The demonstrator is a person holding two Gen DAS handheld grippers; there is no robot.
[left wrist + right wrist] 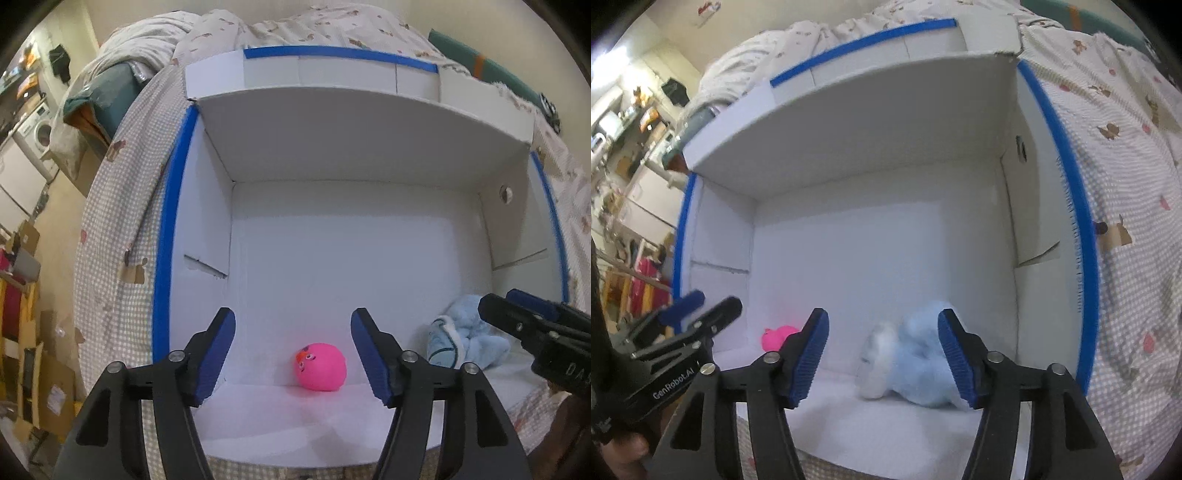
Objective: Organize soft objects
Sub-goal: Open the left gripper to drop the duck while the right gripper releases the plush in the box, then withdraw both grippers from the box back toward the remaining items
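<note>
A white cardboard box with blue-taped edges lies open on a bed. On its floor near the front sits a pink ball with a small face. My left gripper hovers above it, open, and neither pad touches the ball. A light blue plush toy lies in the box's front right corner, blurred in the right wrist view. My right gripper is open over it, and the plush shows between its fingers and partly behind the right one. Each gripper appears in the other's view: the right gripper and the left gripper. The plush and the ball show there too.
The box rests on a grey checked bedsheet printed with small animals. A rumpled quilt is heaped behind the box. Left of the bed are cardboard pieces, shelves and a washing machine.
</note>
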